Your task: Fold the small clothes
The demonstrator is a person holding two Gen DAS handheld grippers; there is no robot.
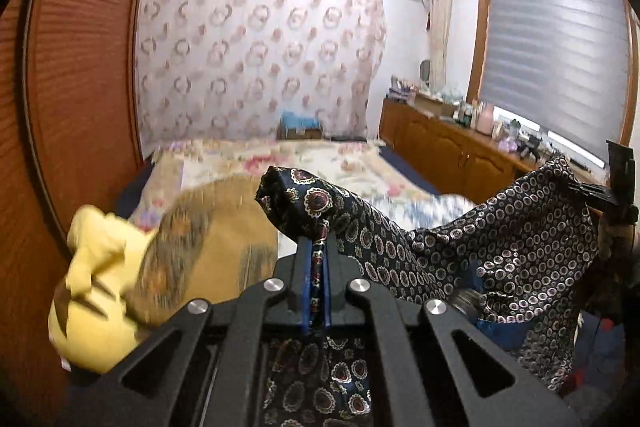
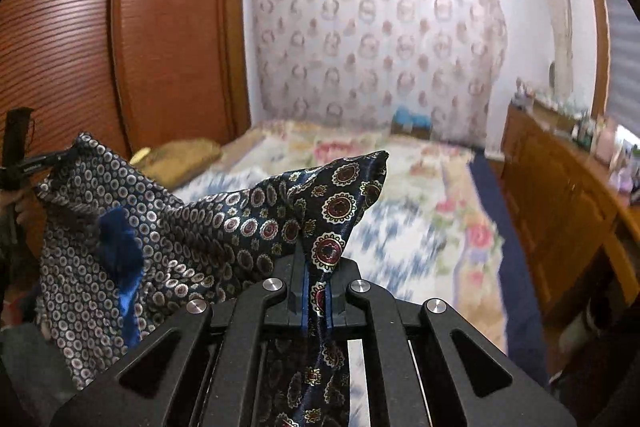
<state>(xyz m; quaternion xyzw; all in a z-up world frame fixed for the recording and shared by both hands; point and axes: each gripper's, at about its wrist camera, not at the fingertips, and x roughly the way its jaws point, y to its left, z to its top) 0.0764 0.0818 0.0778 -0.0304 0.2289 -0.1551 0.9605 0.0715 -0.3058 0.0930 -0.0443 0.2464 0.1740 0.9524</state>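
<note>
Your left gripper (image 1: 316, 259) and right gripper (image 2: 318, 275) each clamp patterned cloth (image 1: 500, 235) corner; span sags between, above bed (image 2: 420, 187), frame centre.

We saw the right gripper (image 2: 316, 291) clamped on a corner of the dark patterned cloth (image 2: 192, 227), which hung above the floral bed (image 2: 432, 195).

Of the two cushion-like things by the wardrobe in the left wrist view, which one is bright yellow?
The yellow plush toy, nearest the camera at the left edge, with dark markings. The tan pillow beside it is dull golden brown and lies farther back on the bed.
</note>
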